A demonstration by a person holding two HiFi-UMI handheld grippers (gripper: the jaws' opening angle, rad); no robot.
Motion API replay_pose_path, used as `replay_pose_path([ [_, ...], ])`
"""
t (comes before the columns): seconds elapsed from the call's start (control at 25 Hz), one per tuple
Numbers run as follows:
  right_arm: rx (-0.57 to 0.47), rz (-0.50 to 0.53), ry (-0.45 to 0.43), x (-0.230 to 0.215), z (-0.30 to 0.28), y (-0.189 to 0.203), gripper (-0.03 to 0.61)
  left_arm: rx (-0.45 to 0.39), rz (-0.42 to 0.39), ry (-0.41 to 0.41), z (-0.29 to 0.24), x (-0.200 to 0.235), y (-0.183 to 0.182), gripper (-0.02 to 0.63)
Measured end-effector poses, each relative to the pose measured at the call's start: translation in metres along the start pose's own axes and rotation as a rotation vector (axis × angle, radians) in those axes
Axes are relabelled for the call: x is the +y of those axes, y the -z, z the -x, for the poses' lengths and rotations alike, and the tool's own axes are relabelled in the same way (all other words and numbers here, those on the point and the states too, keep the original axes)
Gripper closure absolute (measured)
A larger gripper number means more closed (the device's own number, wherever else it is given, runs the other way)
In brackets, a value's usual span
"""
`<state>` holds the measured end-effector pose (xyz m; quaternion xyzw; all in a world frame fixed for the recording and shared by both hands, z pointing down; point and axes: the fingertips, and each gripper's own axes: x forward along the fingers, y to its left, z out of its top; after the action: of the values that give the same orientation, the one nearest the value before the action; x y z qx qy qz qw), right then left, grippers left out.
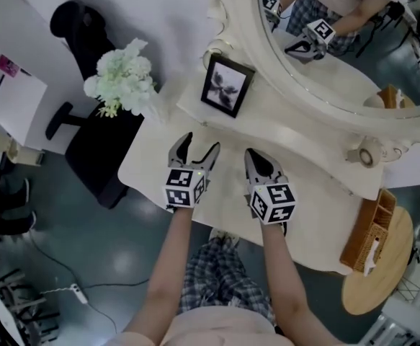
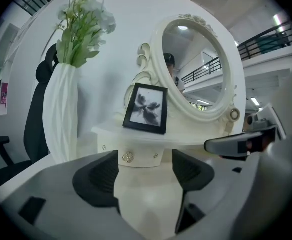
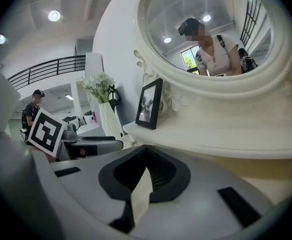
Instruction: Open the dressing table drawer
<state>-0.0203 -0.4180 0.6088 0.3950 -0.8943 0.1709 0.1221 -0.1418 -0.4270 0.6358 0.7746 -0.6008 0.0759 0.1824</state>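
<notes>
We hold our left gripper [image 1: 199, 147] over the white tabletop [image 1: 318, 207], fingers spread and empty. The small knobbed drawer [image 2: 140, 158] sits ahead under the picture frame [image 1: 227, 85]. Our right gripper [image 1: 253, 155], just beside, has its fingers pressed together.

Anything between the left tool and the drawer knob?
Nothing visible. The left tool, jaws apart, looks straight at the drawer knob over bare tabletop. The vase stands off to the left and the picture frame sits on the shelf above, both out of the path.
</notes>
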Motion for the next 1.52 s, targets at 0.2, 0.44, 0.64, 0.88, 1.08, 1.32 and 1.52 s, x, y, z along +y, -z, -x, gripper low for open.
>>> replay_pose_path([
  [0.2, 0.046, 0.001, -0.010, 0.001, -0.023, 0.008, 0.563, 0.076, 0.019, -0.043, -0.019, 0.019, 0.018, 0.270],
  [0.44, 0.081, -0.001, 0.006, -0.005, -0.037, 0.016, 0.563, 0.119, 0.022, -0.058, -0.035, 0.029, 0.020, 0.332],
  [0.64, 0.090, -0.004, 0.008, -0.008, -0.045, 0.017, 0.563, 0.165, 0.018, -0.077, -0.050, 0.034, 0.024, 0.359],
  [0.88, 0.103, -0.004, 0.004, -0.007, -0.050, 0.020, 0.563, 0.205, 0.003, -0.099, -0.061, 0.040, 0.030, 0.433],
  [1.08, 0.109, -0.007, 0.007, -0.011, -0.049, 0.021, 0.563, 0.226, -0.024, -0.104, -0.066, 0.039, 0.027, 0.488],
  [1.32, 0.109, -0.007, 0.014, -0.015, -0.047, 0.021, 0.561, 0.222, -0.025, -0.103, -0.066, 0.039, 0.026, 0.499],
  [1.52, 0.111, -0.008, 0.023, -0.017, -0.042, 0.024, 0.563, 0.230, -0.016, -0.100, -0.061, 0.039, 0.028, 0.502],
])
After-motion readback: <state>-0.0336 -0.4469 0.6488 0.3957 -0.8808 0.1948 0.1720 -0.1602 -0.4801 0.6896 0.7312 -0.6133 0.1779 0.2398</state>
